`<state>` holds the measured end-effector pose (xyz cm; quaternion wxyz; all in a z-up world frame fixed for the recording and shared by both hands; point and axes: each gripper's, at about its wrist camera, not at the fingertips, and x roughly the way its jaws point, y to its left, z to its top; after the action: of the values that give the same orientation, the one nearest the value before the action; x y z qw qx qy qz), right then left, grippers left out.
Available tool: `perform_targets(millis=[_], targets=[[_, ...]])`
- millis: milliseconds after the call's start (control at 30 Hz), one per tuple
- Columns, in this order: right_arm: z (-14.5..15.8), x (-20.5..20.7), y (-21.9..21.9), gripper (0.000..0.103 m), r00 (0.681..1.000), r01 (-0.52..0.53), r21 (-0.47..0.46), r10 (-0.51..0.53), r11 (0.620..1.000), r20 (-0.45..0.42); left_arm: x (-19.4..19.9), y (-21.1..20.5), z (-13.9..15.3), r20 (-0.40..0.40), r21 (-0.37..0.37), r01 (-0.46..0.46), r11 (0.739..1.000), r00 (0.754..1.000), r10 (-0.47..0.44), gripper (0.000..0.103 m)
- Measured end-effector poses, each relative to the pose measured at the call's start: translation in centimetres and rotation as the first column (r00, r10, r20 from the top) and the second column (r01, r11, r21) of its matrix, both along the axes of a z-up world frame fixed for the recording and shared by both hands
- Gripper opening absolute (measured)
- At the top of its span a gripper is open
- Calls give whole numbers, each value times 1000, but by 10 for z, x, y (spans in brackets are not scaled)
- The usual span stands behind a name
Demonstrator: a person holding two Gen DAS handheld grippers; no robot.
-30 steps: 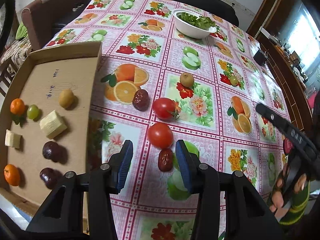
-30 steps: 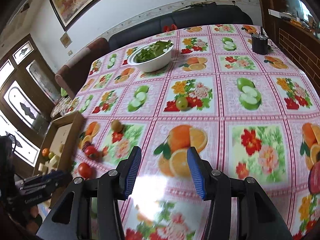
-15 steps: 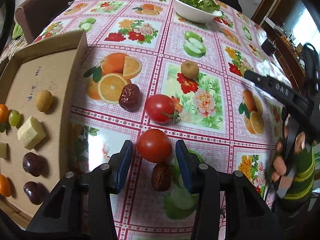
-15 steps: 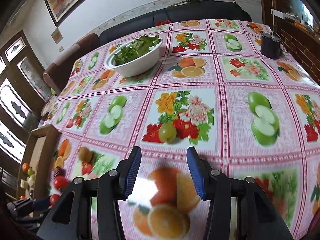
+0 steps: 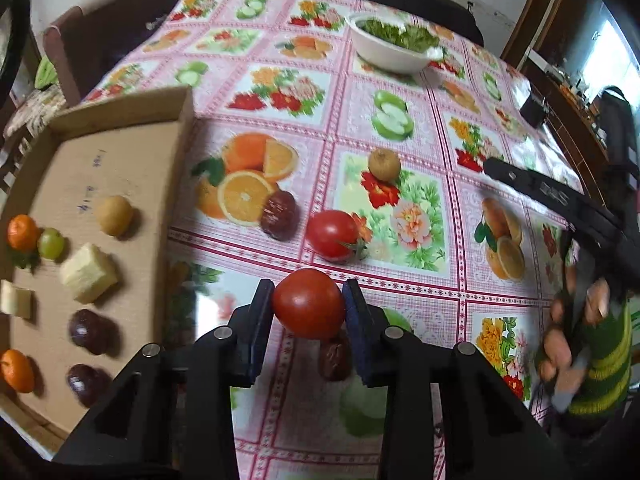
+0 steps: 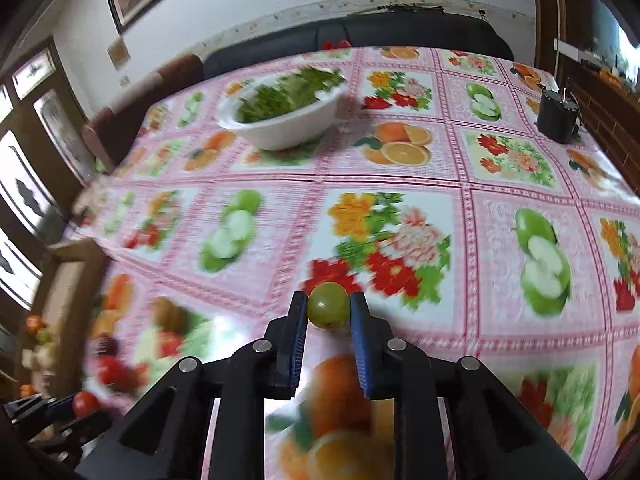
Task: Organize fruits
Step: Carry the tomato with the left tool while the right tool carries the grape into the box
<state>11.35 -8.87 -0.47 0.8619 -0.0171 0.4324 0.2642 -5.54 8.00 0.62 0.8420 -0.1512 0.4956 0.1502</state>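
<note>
My left gripper (image 5: 308, 294) has its jaws closing around a red tomato (image 5: 309, 312), both blue pads touching its sides just above the tablecloth. A dark date (image 5: 335, 356) lies below it. A second tomato (image 5: 334, 234), another date (image 5: 280, 214) and a kiwi (image 5: 384, 165) lie further out. The cardboard tray (image 5: 120, 152) on the left holds tangerines, a green grape, a kiwi, yellow cubes and dates. My right gripper (image 6: 329, 304) is shut on a green grape (image 6: 328, 312).
A white bowl of greens (image 6: 280, 120) stands at the far side of the table, and a dark container (image 6: 556, 118) at the far right. A hand in a striped sleeve (image 5: 600, 344) holds the right gripper at the right edge of the left wrist view. A dark sofa lies beyond the table.
The left jaws have narrowed onto the tomato, which now sits between the pads. The right gripper moved forward over the table to the green grape and shut on it.
</note>
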Motion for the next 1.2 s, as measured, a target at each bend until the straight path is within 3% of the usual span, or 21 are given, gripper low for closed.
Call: perform_targets(millis=[167, 300, 667, 1200], targets=[[26, -43, 1, 22, 997, -62, 177, 70, 982, -38, -19, 11, 17, 35, 35, -41, 999, 999, 40, 32], [42, -74, 14, 22, 990, -117, 255, 132, 960, -43, -36, 23, 29, 62, 66, -81, 995, 995, 76, 32], [63, -127, 75, 21, 963, -262, 243, 269, 934, 3, -68, 59, 36, 84, 95, -167, 981, 984, 160, 32], [64, -144, 117, 21, 940, -335, 219, 341, 917, 10, -86, 105, 32, 90, 100, -267, 959, 962, 258, 32]])
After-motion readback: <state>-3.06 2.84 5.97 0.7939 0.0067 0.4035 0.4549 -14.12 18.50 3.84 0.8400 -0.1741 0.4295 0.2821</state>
